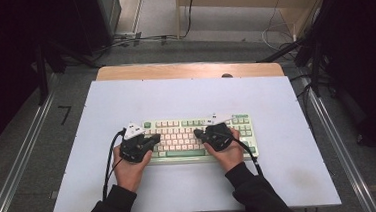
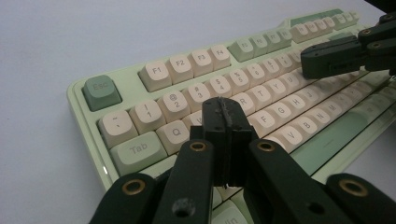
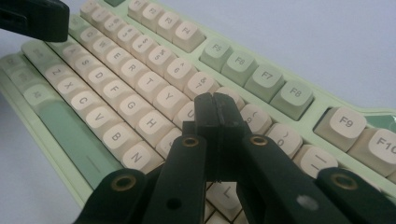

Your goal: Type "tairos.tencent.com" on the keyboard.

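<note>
A pale green keyboard [image 1: 237, 120] with cream and green keys lies on the white table top [image 1: 185, 96]. My left gripper [image 1: 155, 137] is shut over the keyboard's left half; in the left gripper view its tips [image 2: 223, 108] hover above the W and E keys of the keyboard [image 2: 154, 74]. My right gripper [image 1: 197, 132] is shut over the right half; in the right gripper view its tips [image 3: 214, 105] sit above the U and I keys of the keyboard [image 3: 140, 84]. Nothing is held between either pair of jaws. The other gripper's tip shows far off in each gripper view.
The white board rests on a wooden table [image 1: 188, 70]. Metal rails [image 1: 24, 157] run along both sides on the grey floor. Cables [image 1: 136, 39] and dark stands lie beyond the far edge. The person's sleeves [image 1: 252, 191] enter from the bottom.
</note>
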`<state>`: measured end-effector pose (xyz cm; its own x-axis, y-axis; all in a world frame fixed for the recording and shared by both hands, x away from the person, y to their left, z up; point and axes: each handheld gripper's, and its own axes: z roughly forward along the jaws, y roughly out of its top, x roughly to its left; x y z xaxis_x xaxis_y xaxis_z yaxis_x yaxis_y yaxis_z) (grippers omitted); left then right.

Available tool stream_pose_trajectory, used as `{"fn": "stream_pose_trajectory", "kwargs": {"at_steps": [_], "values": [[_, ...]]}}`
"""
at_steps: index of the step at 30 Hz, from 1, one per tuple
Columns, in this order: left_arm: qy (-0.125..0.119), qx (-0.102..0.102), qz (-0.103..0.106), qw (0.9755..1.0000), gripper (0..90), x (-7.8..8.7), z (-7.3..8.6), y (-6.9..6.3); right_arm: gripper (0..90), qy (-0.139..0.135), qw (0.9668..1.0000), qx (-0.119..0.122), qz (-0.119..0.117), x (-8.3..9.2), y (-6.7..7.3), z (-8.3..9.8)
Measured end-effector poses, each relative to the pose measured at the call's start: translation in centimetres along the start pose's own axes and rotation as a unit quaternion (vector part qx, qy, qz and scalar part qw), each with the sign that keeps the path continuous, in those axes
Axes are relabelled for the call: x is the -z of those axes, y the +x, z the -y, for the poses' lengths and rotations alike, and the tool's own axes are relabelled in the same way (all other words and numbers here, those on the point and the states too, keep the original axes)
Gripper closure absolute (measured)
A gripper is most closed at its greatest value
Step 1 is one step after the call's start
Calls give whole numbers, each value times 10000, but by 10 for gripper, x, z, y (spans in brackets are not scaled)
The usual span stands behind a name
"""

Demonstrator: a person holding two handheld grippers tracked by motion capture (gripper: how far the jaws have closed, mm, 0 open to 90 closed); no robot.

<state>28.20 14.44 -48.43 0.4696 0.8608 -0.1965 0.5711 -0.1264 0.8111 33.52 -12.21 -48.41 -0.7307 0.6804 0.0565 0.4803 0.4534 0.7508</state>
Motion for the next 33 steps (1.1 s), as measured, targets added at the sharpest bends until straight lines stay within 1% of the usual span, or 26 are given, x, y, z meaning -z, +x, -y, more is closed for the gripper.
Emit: {"fn": "stream_pose_trajectory", "kwargs": {"at_steps": [5,6,10,15,18,24,27,33], "values": [[0,-15,31,10000,900,-2,0,-1,876,-61,10000,0,4,3,-1,0],[1,14,40,10000,900,-4,-1,-3,876,-71,10000,6,2,3,-1,0],[33,-6,127,9999,900,-11,-2,-8,876,-100,9999,-13,17,5,-1,0],[-37,-40,189,9998,900,-18,-9,-15,876,-166,9999,-20,9,10,0,0],[-30,-65,186,9998,900,-22,-11,-16,876,-184,9998,-43,20,14,-1,1],[-17,-43,165,9999,900,-30,-14,-15,876,-198,9998,-90,31,19,-5,4],[47,-121,126,9998,900,-34,-15,-16,876,-234,9996,-130,25,21,-6,4],[137,-150,116,9997,900,-40,-14,-17,876,-253,9996,-147,41,22,-7,4]]}}
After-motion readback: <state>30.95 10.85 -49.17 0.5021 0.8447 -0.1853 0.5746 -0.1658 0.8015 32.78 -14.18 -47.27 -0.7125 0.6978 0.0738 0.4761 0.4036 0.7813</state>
